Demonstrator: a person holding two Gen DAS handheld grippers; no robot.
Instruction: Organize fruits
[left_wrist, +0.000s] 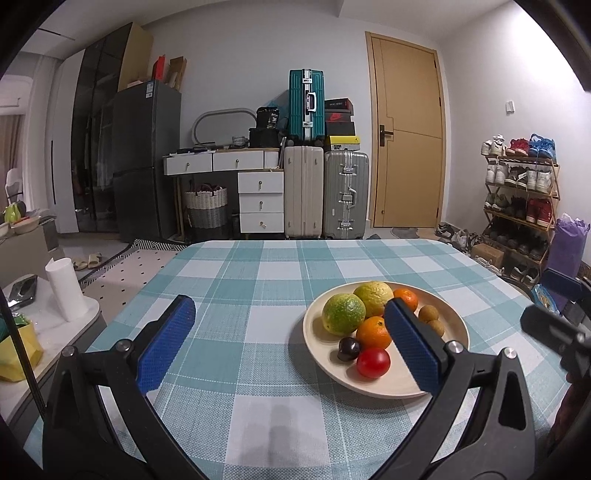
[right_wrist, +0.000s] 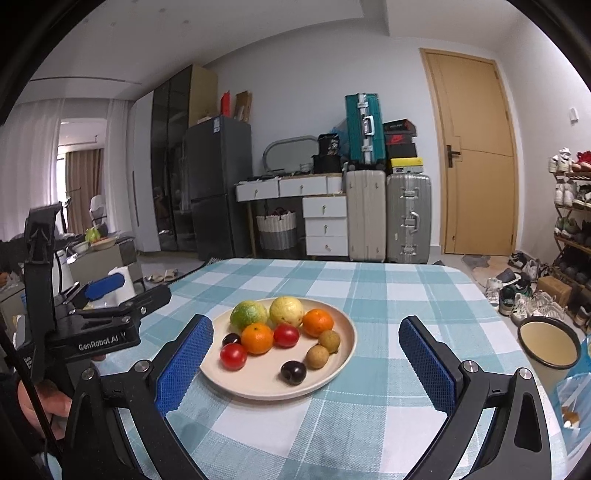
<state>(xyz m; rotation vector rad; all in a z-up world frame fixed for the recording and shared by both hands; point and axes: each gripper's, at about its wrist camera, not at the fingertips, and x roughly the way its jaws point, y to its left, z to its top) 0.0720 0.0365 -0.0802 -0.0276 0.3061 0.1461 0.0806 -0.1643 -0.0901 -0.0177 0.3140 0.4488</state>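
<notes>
Checked tablecloth (right_wrist: 369, 295); fruit on plate (right_wrist: 343, 354); both grippers empty, agape.

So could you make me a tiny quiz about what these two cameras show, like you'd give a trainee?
1. True or false: the left claw is clamped on a fruit.
2. How many oranges lie on the plate in the right camera view?
3. Which lies nearest the plate's front rim in the right camera view: A) the yellow-green fruit, B) a dark plum, C) the green fruit?

Key
1. False: both claws, the right claw too, are open and hold nothing.
2. Two.
3. B.
</notes>
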